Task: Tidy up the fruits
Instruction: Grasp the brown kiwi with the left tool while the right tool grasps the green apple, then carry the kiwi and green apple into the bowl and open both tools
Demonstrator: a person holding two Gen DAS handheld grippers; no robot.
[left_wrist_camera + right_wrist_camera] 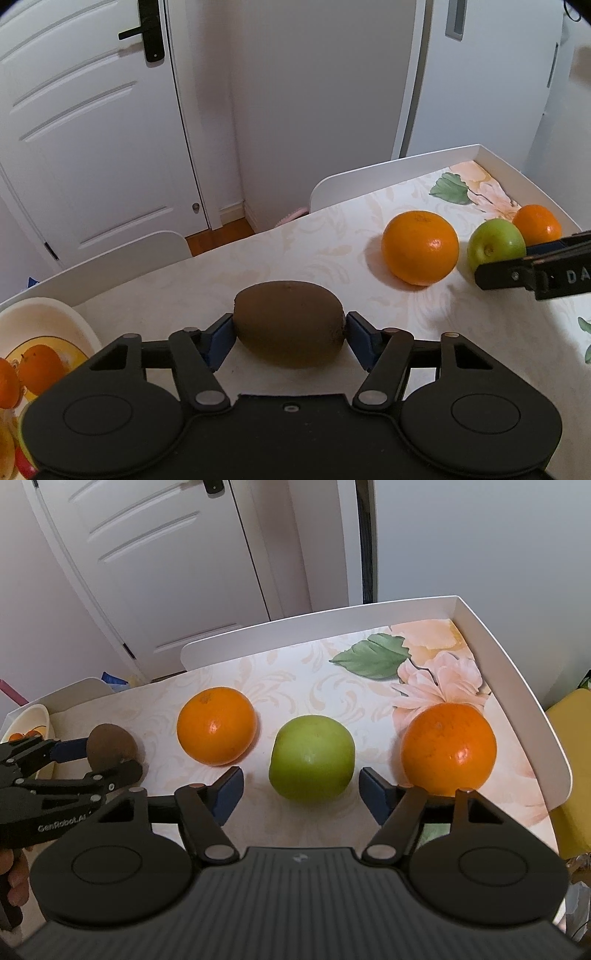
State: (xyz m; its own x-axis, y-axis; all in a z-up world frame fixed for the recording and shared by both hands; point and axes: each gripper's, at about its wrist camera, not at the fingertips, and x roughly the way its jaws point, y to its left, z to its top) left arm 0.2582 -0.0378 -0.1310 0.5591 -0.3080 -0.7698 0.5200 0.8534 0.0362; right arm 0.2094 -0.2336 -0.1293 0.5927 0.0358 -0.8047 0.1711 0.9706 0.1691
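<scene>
My left gripper (290, 334) is shut on a brown kiwi (290, 323), its blue pads pressing both ends, just above the table; the kiwi also shows in the right wrist view (109, 747). My right gripper (301, 795) is open, its fingers on either side of a green apple (312, 757) without touching it. One orange (217, 725) lies left of the apple, another orange (448, 747) right of it. In the left wrist view the near orange (420, 246), apple (495, 243) and far orange (537, 224) lie at the right.
A cream bowl (44, 317) holding oranges and other fruit sits at the table's left end. The table has a floral cloth (424, 675) and a raised white rim (517, 686). White chair backs (351, 184) stand beyond it. A yellow seat (570, 716) is at right.
</scene>
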